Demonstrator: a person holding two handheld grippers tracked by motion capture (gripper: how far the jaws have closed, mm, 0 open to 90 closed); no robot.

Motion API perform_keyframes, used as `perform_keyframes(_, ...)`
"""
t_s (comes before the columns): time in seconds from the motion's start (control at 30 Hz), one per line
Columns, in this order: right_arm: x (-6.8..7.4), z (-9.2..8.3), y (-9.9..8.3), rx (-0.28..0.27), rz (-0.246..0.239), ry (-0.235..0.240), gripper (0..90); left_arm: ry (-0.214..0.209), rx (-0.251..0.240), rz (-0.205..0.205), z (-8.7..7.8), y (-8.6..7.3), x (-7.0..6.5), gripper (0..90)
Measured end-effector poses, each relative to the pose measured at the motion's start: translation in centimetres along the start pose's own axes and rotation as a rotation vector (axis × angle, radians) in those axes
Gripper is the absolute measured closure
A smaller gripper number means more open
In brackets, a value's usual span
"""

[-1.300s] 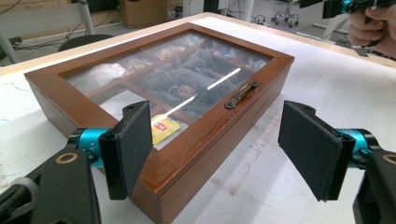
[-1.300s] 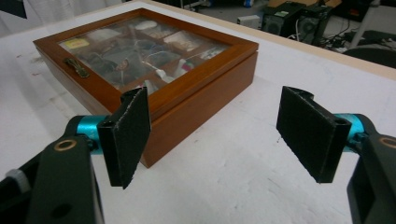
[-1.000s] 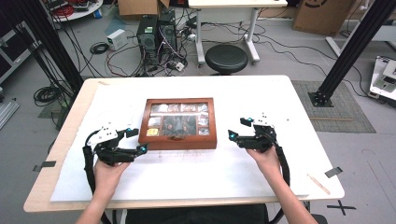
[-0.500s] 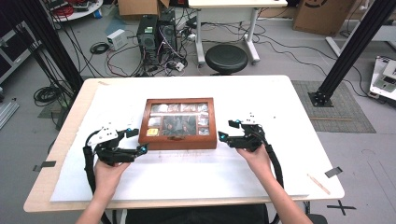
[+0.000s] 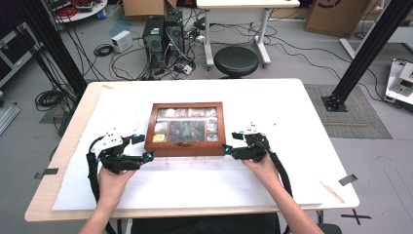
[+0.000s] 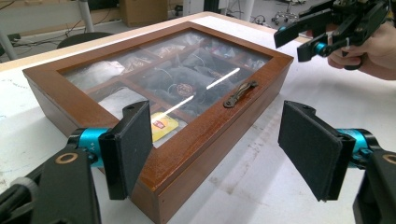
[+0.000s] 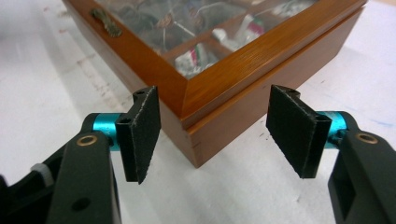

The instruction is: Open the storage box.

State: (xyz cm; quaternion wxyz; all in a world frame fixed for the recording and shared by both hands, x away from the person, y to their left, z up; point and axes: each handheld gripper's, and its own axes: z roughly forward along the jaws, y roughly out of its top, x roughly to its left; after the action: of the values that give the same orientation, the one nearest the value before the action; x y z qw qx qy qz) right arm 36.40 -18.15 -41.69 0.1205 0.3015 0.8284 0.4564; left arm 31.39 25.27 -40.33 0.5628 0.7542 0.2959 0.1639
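- Since a second ago, the right tool (image 5: 228, 149) has slid inward along the desk's near half, from well clear of the box to just off its near right corner; the left tool (image 5: 144, 157) has barely shifted and sits at the near left corner.
- Both tools stand with jaws apart, holding nothing. In the right gripper view the near right corner of the box points straight into the gap between the pads (image 7: 142, 133); in the left gripper view one pad overlaps the box's near left corner and the other stands off over bare desk.
- Wooden glass-lidded compartment box (image 5: 186, 127): lid down, centred on the white desk (image 5: 292, 117), long axis running left to right, so each hand is nearest its own end.
- Brass handle (image 6: 239, 94) sits mid-way along the near front edge, between the two tools; neither is clearly nearer.
- Any lift of the lid or box likely turns on those two near corners, judging by the flanking pose.
- Open desk lies on every side of the box, with most room toward the far edge and right edge; nothing else stands there.
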Motion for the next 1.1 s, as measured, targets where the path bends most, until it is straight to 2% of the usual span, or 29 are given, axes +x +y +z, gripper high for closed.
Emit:
perform_keyframes(0.2, 0.4, 0.5, -0.1, 0.039, -0.027, 0.005, 39.5, -0.001, 0.002, -0.002, 0.0, 0.0, 0.0, 26.0)
perform_keyframes(0.47, 0.7, 1.2, -0.3, 0.092, -0.057, -0.013, 45.5, -0.005, 0.006, -0.006, 0.0, -0.1, 0.1, 26.0)
perform_keyframes(0.57, 0.9, 1.4, -0.4, 0.107, -0.077, -0.028, 50.4, -0.007, 0.006, -0.008, 0.0, -0.1, 0.1, 26.0)
perform_keyframes(0.83, 1.2, 1.4, -0.3, 0.111, -0.087, -0.039, 52.6, -0.009, 0.011, -0.009, 0.2, -0.1, 0.0, 26.0)
perform_keyframes(0.9, 1.3, 1.2, -0.2, 0.093, -0.097, -0.041, 57.6, -0.009, 0.012, -0.005, 0.2, -0.1, 0.0, 26.0)
perform_keyframes(1.1, 1.5, 1.1, 0.0, 0.098, -0.107, -0.053, 57.8, -0.008, 0.012, -0.009, 0.2, -0.1, 0.0, 26.0)
